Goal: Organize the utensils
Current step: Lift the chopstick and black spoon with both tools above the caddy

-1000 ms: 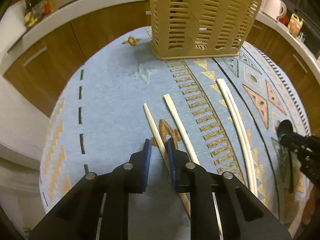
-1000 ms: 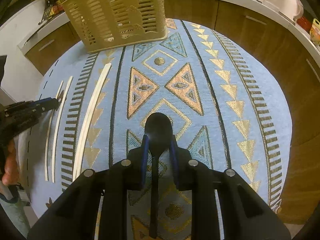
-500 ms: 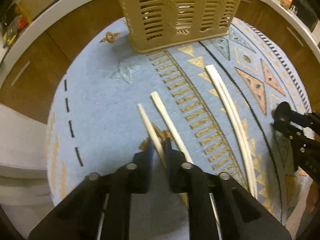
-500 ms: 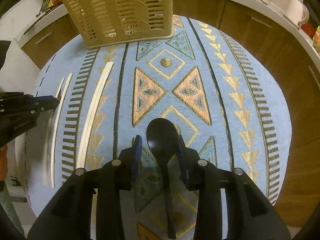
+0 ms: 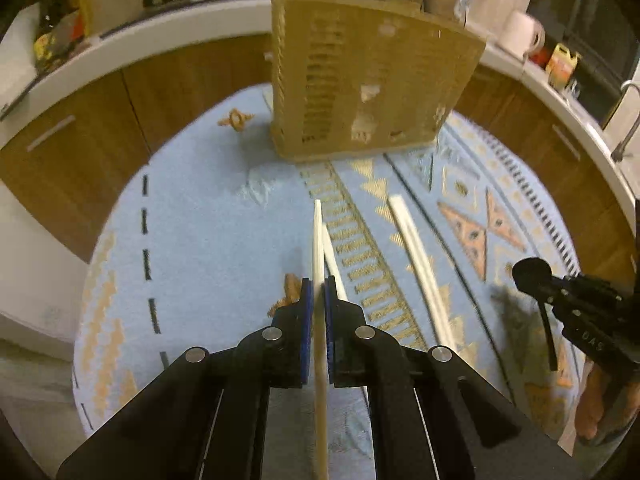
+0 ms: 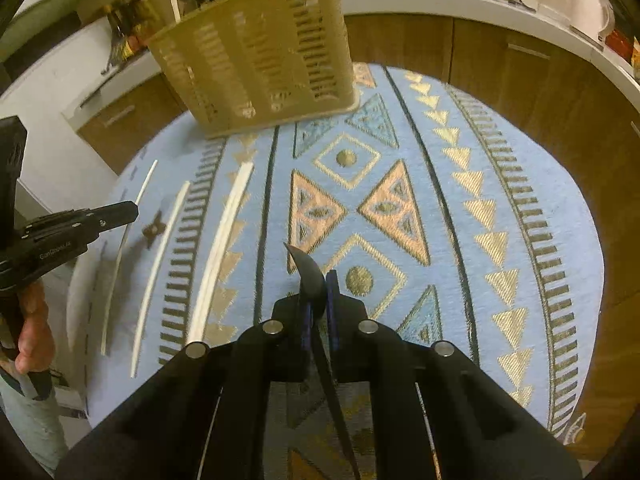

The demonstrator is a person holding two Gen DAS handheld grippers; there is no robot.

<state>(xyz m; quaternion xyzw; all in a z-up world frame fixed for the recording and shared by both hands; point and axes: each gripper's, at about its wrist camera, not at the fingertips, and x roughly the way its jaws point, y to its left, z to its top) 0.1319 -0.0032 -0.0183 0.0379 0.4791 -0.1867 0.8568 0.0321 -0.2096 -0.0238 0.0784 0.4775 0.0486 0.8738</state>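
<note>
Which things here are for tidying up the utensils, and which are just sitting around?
For the job:
- left gripper, shut on a white chopstick
- right gripper, shut on the black spoon
- other white chopsticks on the cloth
- tan slotted utensil basket

Just sitting around:
- patterned blue tablecloth
- white mug
- yellow bottle

Left gripper (image 5: 319,296), formerly open astride a cream chopstick (image 5: 319,264), is now clamped on it and lifted off the cloth. Right gripper (image 6: 319,294) has closed on the black spoon (image 6: 308,274), turned on edge.
</note>
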